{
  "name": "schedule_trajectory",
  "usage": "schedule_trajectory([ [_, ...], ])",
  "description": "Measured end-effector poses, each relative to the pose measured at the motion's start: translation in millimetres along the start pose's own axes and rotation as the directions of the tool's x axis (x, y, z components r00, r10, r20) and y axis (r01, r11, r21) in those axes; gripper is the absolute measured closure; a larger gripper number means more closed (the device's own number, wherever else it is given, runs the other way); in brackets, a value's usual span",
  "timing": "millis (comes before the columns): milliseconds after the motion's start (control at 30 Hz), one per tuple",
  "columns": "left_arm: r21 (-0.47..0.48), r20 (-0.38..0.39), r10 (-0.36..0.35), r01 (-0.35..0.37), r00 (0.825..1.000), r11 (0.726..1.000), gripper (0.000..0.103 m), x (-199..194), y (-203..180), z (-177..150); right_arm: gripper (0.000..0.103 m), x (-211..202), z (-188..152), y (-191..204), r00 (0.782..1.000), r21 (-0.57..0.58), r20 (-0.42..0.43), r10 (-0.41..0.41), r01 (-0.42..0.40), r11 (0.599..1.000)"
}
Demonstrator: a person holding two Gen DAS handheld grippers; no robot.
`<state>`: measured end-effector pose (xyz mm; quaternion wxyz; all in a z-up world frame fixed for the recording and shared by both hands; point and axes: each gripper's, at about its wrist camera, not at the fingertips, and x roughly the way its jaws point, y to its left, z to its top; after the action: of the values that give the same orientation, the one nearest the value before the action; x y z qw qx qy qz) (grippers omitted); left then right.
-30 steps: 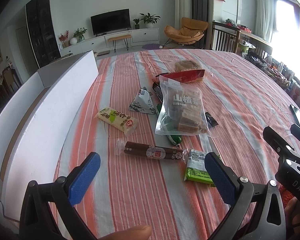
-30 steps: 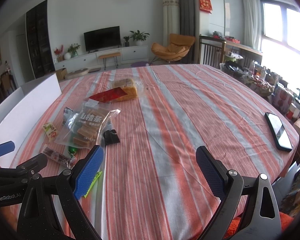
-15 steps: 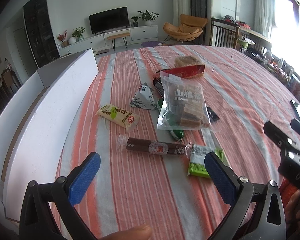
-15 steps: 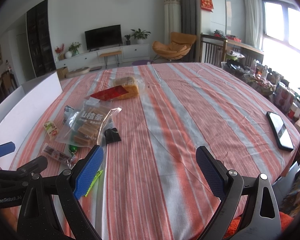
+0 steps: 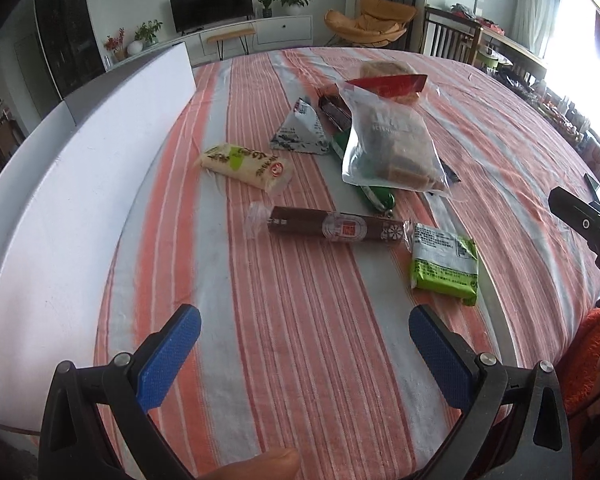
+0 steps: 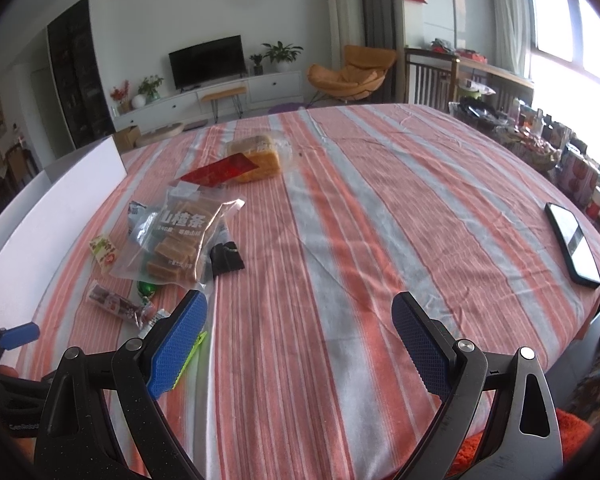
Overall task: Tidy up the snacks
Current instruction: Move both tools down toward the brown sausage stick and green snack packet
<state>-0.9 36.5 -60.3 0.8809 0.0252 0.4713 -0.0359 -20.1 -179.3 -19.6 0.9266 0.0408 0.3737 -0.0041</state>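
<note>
Nothing is picked up yet; this looks like the approach to the first snack. The left gripper point(image 5: 304, 344), jaws apart and empty, hovers low at the bottom of its frame, facing the sausage point(image 5: 332, 227) at centre. Next it must reach forward and straddle it. The right gripper point(image 6: 300, 332), also apart, idles over bare cloth point(image 6: 380, 216); the white box point(image 5: 80, 184) waits at left.

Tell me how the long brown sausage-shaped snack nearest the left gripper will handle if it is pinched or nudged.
The brown sausage snack looks round and lies flat on the striped tablecloth, so a sideways nudge may roll it. Its body appears firm, probably stiff across a pinch. The clear twisted wrapper end looks thin and slippery; gripping there would likely slip.
</note>
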Motion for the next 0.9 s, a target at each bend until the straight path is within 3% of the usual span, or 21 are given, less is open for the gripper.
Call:
schedule_trajectory([
  [600, -0.002, -0.072, 0.013, -0.013, 0.997, 1.000, 0.000, 28, 2, 0, 0.007, 6, 1, -7, 0.999, 0.025, -0.025, 0.022, -0.021, 0.999],
  [833, -0.045, -0.100, 0.001, -0.005, 0.995, 0.999, 0.000, 35, 14, -2, 0.008, 10, 0, -36, 0.991, 0.191, -0.040, 0.129, -0.119, 0.974],
  [900, -0.044, -0.092, 0.002, -0.006, 0.996, 0.999, 0.000, 35, 17, -4, 0.007, 15, 0, -33, 0.981, 0.186, -0.064, 0.184, -0.170, 0.968],
])
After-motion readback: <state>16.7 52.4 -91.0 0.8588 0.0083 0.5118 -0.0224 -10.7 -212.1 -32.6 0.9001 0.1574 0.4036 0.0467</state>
